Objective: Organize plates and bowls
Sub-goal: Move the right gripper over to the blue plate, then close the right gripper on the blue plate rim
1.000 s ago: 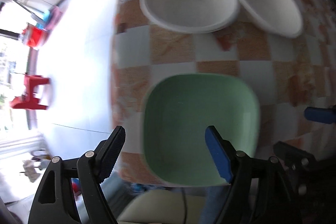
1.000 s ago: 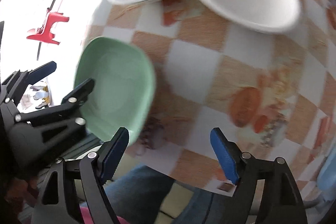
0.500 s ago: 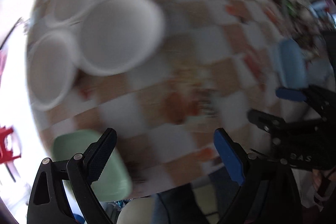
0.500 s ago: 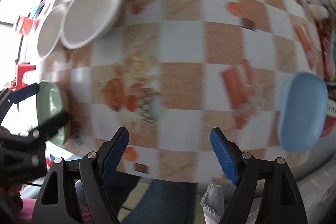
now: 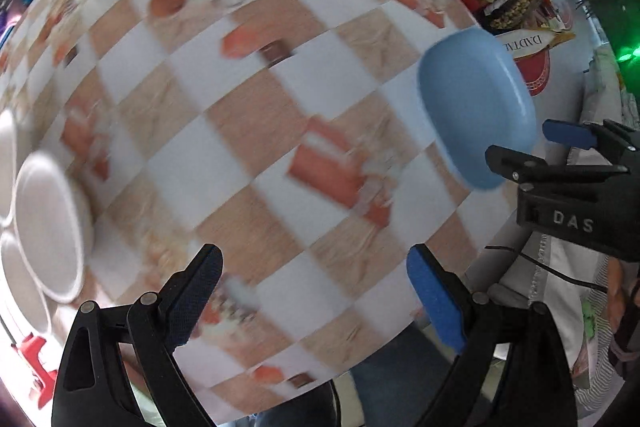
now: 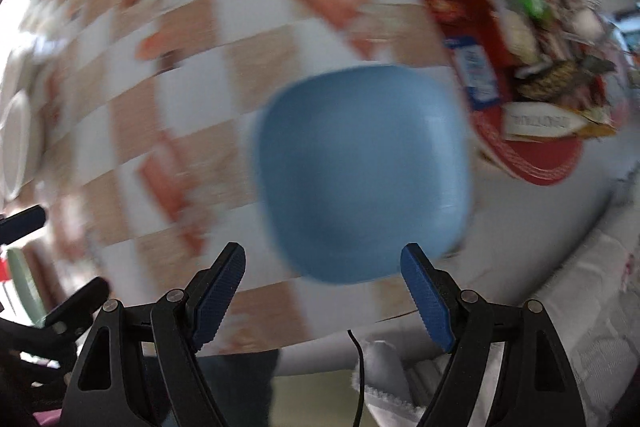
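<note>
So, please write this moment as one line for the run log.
left claw: open, empty | right claw: open, empty, above blue plate | blue plate: on checkered tablecloth | white bowls: far side

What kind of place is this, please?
Probably a home dining area: a table with a checked food-print tablecloth, a blue plate and white bowls on it, and a red tray of snacks beside.

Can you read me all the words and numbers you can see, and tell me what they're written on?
"DAS": raised letters on the black right gripper body.
"DADTNE", partly cut off and seemingly mirrored: white label on the round red tray.
Blue packet print: too blurred to read.
</note>
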Demonstrator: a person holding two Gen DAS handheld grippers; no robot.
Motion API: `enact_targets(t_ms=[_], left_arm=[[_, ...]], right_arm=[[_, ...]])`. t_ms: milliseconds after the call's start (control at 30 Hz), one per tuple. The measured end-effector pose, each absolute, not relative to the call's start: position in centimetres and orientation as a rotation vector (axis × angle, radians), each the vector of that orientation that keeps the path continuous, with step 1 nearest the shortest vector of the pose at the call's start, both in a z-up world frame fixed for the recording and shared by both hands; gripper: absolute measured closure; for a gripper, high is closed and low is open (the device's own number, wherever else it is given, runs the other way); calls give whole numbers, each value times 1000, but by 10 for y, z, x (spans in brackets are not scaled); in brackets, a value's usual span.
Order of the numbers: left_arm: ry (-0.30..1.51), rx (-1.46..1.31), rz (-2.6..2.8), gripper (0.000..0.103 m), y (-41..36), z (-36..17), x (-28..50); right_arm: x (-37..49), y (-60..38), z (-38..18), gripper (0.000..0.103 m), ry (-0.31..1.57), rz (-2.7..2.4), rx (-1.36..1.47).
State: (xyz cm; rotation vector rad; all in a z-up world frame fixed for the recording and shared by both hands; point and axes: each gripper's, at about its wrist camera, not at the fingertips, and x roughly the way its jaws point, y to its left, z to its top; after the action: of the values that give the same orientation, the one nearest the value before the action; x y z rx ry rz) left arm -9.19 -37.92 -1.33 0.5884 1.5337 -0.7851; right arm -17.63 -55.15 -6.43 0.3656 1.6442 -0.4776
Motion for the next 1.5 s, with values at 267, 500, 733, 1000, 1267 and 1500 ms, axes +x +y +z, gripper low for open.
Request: enact_targets(t_ms=[267, 500, 733, 1000, 1267, 1500], left_arm=[[1531, 564, -754, 8, -448, -38, -90], [1561, 576, -707, 8, -483, -70, -88], [1588, 579, -691, 8, -476, -84, -82], [1567, 585, -662, 8, -423, -79, -68], [1560, 522, -561, 8, -349, -70, -49], [1592, 437, -507, 8, -342, -72, -54]], right_arm=[[-191, -587, -94, 22, 1677, -578, 356], [-182, -597, -120, 22, 1698, -537, 323], [-177, -595, -134, 22, 1698, -451, 420], [-159, -550, -138, 22, 1709, -342, 482], [-132, -479, -132, 22, 1687, -192, 523], [-133, -488, -120, 22, 1670, -222, 458]])
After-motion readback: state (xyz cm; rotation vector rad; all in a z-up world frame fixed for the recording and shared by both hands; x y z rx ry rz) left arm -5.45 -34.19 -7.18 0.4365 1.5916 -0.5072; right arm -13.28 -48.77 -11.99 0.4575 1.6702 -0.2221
